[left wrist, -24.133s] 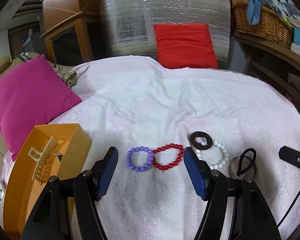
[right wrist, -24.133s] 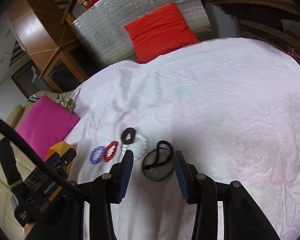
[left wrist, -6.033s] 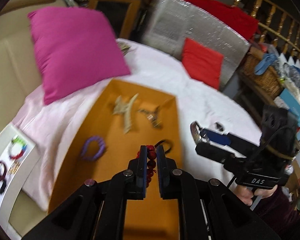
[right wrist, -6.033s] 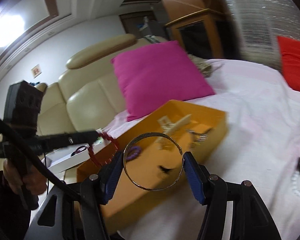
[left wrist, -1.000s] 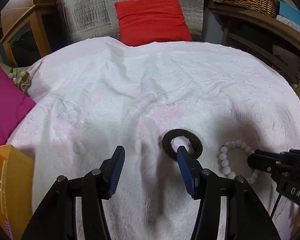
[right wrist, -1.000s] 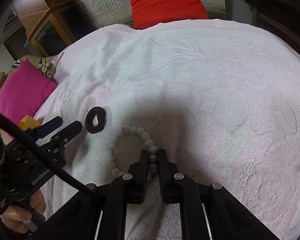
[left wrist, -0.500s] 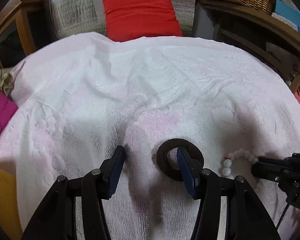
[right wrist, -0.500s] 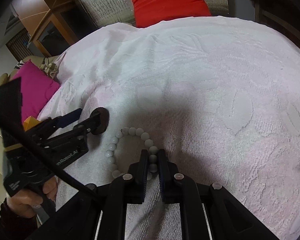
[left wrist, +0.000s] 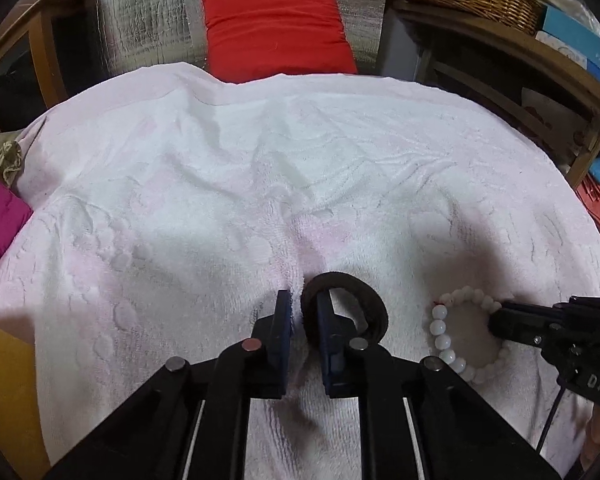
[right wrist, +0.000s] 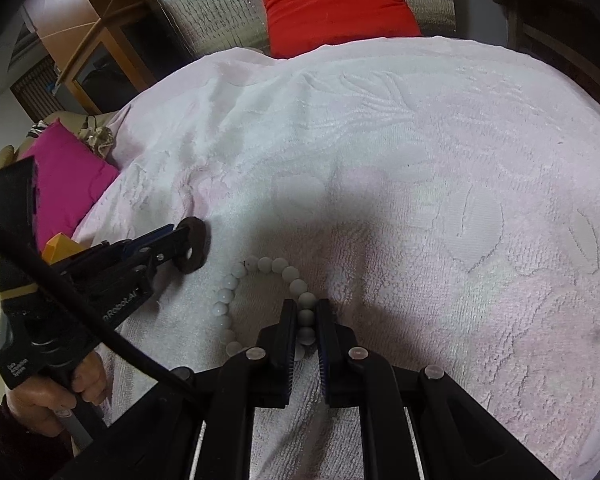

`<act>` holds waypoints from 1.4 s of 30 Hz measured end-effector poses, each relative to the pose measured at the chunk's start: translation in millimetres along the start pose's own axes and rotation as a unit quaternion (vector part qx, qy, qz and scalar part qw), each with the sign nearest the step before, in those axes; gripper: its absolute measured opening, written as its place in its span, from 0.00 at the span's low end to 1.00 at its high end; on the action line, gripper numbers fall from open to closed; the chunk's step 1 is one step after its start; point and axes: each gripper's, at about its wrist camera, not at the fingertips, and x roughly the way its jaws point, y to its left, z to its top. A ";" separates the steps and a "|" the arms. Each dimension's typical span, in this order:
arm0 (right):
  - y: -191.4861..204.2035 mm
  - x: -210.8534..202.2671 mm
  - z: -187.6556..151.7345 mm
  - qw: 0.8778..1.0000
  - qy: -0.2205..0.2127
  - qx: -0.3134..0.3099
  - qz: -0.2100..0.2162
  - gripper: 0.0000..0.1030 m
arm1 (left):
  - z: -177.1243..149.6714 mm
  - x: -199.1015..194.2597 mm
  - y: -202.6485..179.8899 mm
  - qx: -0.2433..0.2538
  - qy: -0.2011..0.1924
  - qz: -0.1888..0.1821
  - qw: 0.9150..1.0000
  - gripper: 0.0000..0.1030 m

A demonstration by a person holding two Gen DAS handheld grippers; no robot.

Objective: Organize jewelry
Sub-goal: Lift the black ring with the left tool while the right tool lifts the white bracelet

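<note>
On the pink towel (left wrist: 204,184), the left gripper (left wrist: 305,312), wide open half a second ago, now pinches the dark ring (left wrist: 374,312), while just beside it the right gripper (right wrist: 305,320) stays clamped on the white bead bracelet (right wrist: 236,270), so both pieces appear ready for lifting toward the orange box (right wrist: 60,246).

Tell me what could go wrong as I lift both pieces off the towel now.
The left tongs pinch only one edge of the dark ring, and a towel fold sits between the pads, so cloth may lift too. The right tongs clamp just a few beads of the white bead bracelet; the loop will dangle and could slip. Both lie close together, so rising tools might collide.
</note>
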 end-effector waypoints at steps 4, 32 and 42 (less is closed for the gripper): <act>0.1 -4.9 -0.4 1.000 -0.005 0.010 0.005 0.10 | -0.2 -13.1 8.2 -0.005 -0.010 -0.008 1.000 0.12; -8.0 -0.7 -1.0 0.998 0.005 0.053 0.019 0.10 | -9.0 -1.4 0.1 -0.030 0.045 -0.097 0.994 0.16; -10.5 -1.7 -1.9 0.998 0.004 0.052 0.030 0.10 | 2.0 13.3 -12.1 -0.040 0.026 -0.102 0.994 0.34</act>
